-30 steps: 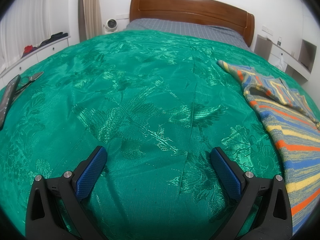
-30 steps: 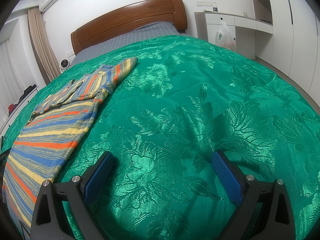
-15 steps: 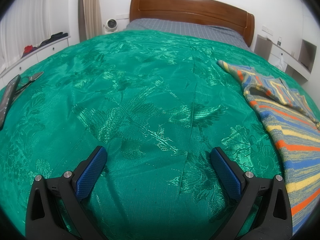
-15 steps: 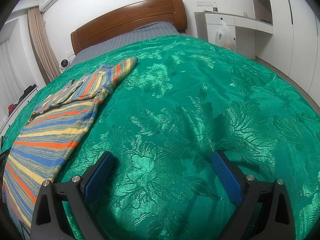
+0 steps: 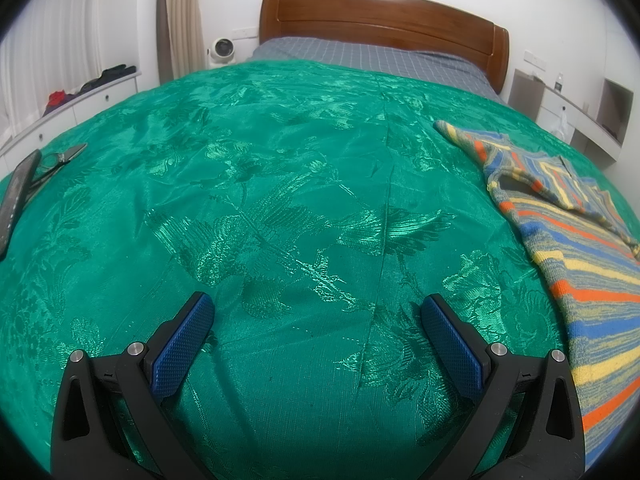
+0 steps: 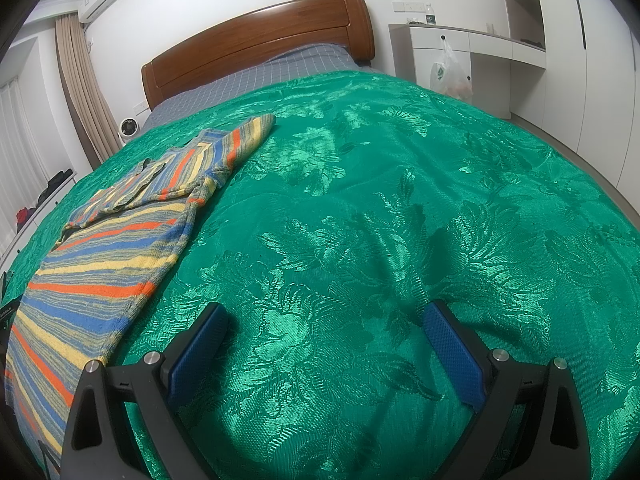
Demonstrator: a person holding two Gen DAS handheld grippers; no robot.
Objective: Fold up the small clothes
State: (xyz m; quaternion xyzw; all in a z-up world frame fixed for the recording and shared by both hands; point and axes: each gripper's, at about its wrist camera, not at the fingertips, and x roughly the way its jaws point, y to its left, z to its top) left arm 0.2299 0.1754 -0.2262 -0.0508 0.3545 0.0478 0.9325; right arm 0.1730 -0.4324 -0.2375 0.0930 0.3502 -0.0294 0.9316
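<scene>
Left gripper (image 5: 316, 312): fingers wide apart, holding nothing, over the green cover (image 5: 280, 200).
Right gripper (image 6: 326, 320): fingers wide apart, holding nothing, over the cover too.
Sweater (image 6: 104, 248): stripy, lies flat on the bed, between the two grippers, touching neither.
Sleeve (image 6: 244, 136): points up toward the headboard (image 6: 260, 40).
Remote (image 5: 18, 192): at the bed's left edge.

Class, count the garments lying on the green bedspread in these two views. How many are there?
1: a striped sweater on the green bedspread, right of the left gripper's view and left of the right's. None other shows.
</scene>
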